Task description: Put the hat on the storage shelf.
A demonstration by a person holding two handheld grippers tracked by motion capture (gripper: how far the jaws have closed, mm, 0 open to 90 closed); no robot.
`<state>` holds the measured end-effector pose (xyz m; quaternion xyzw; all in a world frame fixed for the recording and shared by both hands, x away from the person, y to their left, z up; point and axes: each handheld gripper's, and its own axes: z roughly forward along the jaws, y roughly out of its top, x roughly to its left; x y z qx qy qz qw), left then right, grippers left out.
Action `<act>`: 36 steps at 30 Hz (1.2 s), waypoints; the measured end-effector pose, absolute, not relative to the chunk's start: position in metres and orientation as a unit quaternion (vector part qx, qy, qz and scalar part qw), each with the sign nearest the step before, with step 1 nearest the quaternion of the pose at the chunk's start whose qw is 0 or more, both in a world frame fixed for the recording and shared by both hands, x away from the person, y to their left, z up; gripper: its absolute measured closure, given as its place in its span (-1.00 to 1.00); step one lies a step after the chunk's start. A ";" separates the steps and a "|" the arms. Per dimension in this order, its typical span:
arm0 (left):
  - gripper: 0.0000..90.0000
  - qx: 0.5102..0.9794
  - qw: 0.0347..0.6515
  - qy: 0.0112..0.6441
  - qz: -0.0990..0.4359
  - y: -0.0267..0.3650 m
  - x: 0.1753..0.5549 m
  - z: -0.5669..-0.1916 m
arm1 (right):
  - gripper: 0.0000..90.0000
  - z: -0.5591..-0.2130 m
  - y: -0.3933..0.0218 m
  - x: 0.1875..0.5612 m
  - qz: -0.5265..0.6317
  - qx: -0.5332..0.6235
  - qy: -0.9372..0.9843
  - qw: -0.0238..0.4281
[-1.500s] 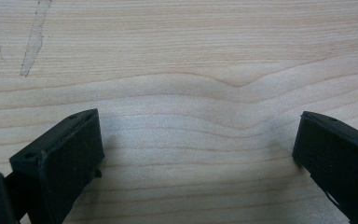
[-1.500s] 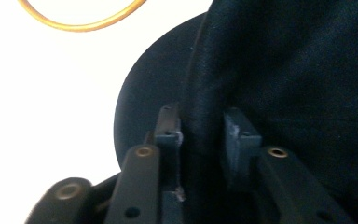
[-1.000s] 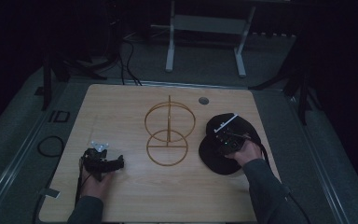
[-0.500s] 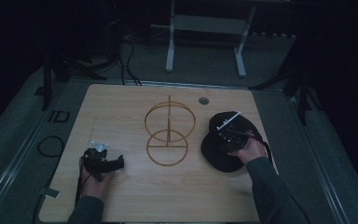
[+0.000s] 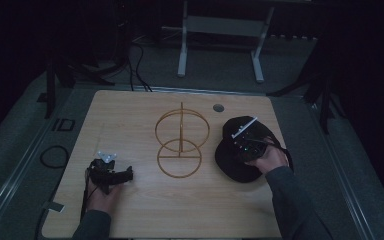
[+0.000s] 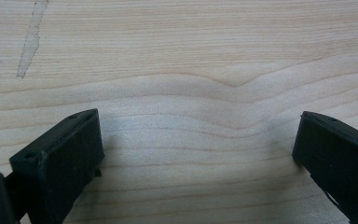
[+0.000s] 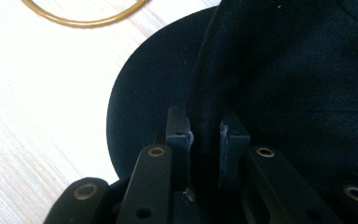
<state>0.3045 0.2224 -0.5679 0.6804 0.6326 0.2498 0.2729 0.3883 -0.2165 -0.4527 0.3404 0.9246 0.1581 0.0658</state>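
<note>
A black cap (image 5: 240,160) lies on the wooden table (image 5: 130,115), right of a gold wire stand (image 5: 181,142) made of two rings on a post. My right gripper (image 5: 247,145) sits over the cap, shut on it. In the right gripper view its jaws pinch a raised fold of the black cap (image 7: 279,84) where crown meets brim, with a gold ring (image 7: 84,18) of the stand at the top left. My left gripper (image 5: 111,172) rests low at the table's front left. Its jaws stand wide open over bare wood (image 6: 191,70), nothing between them.
A small round grommet (image 5: 218,107) sits in the tabletop behind the cap. Cables (image 5: 55,155) lie on the floor left of the table, and a white metal frame (image 5: 220,35) stands beyond the far edge. Bare wood spans the table's front centre.
My right gripper and the cap have shifted slightly toward the back of the table. The left gripper has stayed in place.
</note>
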 end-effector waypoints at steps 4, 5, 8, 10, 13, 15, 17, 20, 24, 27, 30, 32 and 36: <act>-0.97 0.680 0.273 0.633 0.250 0.222 0.304 -0.568 | 0.75 -0.447 -0.216 0.390 0.157 0.337 0.926 0.070; -0.97 0.680 0.273 0.633 0.250 0.222 0.304 -0.568 | 0.75 -0.445 -0.216 0.390 0.156 0.338 0.925 0.072; -0.97 0.680 0.273 0.633 0.250 0.222 0.304 -0.568 | 0.75 -0.442 -0.216 0.391 0.154 0.337 0.926 0.077; -0.97 0.680 0.273 0.633 0.250 0.222 0.305 -0.568 | 0.75 -0.440 -0.216 0.391 0.149 0.335 0.927 0.079; -0.97 0.680 0.273 0.633 0.250 0.222 0.305 -0.568 | 0.74 -0.436 -0.216 0.392 0.144 0.330 0.929 0.081; -0.97 0.680 0.274 0.633 0.250 0.222 0.305 -0.568 | 0.74 -0.434 -0.215 0.392 0.142 0.328 0.930 0.084; -0.97 0.680 0.274 0.633 0.250 0.222 0.305 -0.568 | 0.75 -0.432 -0.214 0.392 0.138 0.324 0.932 0.089; -0.97 0.679 0.275 0.633 0.250 0.222 0.305 -0.568 | 0.74 -0.428 -0.212 0.393 0.134 0.316 0.935 0.094; -0.97 0.680 0.274 0.633 0.249 0.222 0.305 -0.568 | 0.74 -0.423 -0.210 0.394 0.133 0.312 0.936 0.092; -0.97 0.680 0.274 0.632 0.249 0.222 0.305 -0.568 | 0.74 -0.421 -0.209 0.394 0.130 0.308 0.938 0.092; -0.97 0.681 0.275 0.632 0.249 0.222 0.305 -0.568 | 0.74 -0.418 -0.208 0.395 0.130 0.306 0.938 0.093; -0.97 0.681 0.275 0.631 0.249 0.222 0.305 -0.568 | 0.74 -0.416 -0.208 0.395 0.131 0.304 0.939 0.095; -0.97 0.681 0.274 0.631 0.249 0.222 0.305 -0.568 | 0.74 -0.411 -0.208 0.394 0.139 0.307 0.937 0.096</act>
